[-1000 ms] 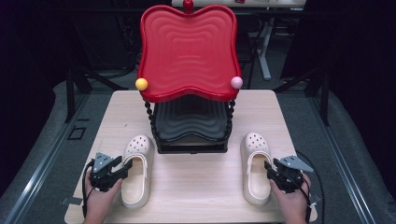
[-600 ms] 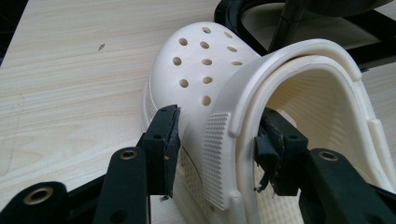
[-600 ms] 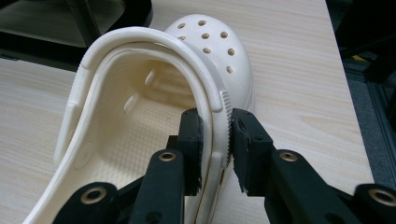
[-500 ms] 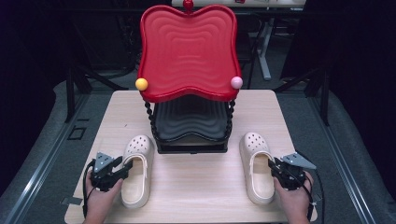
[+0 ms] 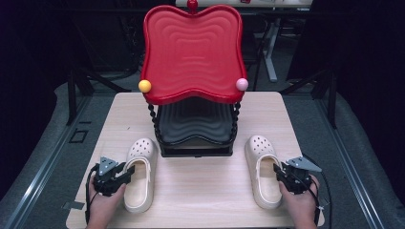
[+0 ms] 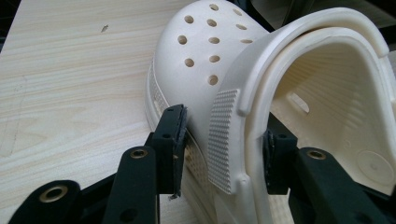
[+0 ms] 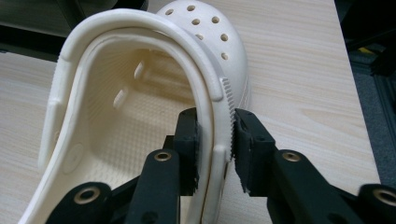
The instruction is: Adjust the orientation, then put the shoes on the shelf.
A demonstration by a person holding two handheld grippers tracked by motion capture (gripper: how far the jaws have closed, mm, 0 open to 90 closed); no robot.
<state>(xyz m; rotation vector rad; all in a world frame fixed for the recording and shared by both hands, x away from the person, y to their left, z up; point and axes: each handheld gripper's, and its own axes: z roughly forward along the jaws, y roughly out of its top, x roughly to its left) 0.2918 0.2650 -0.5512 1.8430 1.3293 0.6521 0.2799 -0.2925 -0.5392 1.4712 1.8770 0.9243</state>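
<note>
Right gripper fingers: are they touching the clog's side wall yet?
Touching. In the right gripper view, the right gripper has both fingers pressed against the right clog: one inside its side wall, one outside, no gap.

Two matte black plastic two-jaw grippers — left gripper (image 5: 125, 172), right gripper (image 5: 278, 170) — each with brass-ringed pivot holes along the linkage arms and flat ribbed pads (image 7: 239, 140). Grey three-cornered plate (image 5: 303, 163) on top of each; thin black cable (image 5: 326, 191) trailing behind. Bare hands (image 5: 101, 205), no sleeves in sight.
</note>
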